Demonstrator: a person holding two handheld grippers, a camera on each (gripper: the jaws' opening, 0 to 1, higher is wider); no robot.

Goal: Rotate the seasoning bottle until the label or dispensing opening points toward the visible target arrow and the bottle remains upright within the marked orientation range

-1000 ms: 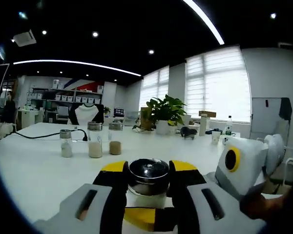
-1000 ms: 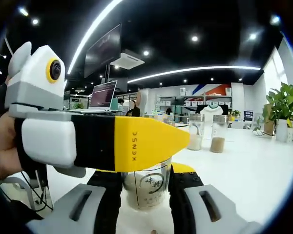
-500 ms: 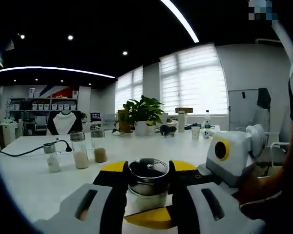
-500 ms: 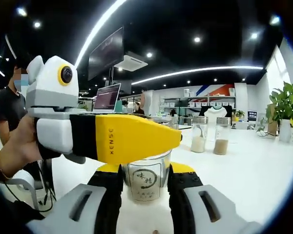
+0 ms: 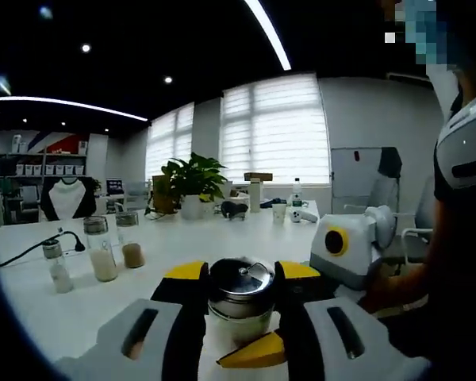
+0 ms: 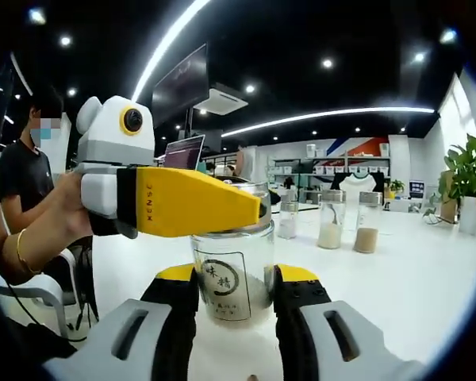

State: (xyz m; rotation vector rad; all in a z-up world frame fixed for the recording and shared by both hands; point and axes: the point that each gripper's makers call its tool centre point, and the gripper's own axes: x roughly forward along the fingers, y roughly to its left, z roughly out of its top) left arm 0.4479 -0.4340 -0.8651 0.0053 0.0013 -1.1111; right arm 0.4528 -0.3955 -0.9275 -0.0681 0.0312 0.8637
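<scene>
The seasoning bottle (image 6: 232,274) is clear glass with white powder at its bottom, and it stands upright on the white table (image 6: 412,294). Its printed label (image 6: 217,279) faces the right gripper view, slightly left of centre. My right gripper (image 6: 233,279) is shut on the glass body, one jaw on each side. My left gripper (image 6: 197,211) comes in from the left, yellow and held by a hand, and grips the cap. In the left gripper view my left gripper (image 5: 239,275) is shut on the steel cap (image 5: 239,282), and the right gripper (image 5: 258,352) shows below it.
Three small seasoning jars (image 5: 103,249) stand in a group further back on the table, as does a black cable (image 5: 24,249). A potted plant (image 5: 192,176) and cups stand at the far end. A person (image 6: 22,171) sits at the left, and another person's sleeve (image 5: 460,182) is close.
The left gripper has swung round on the cap, so its view has panned. In the right gripper view the label has shifted left and the left gripper's jaw has pulled back, baring more glass.
</scene>
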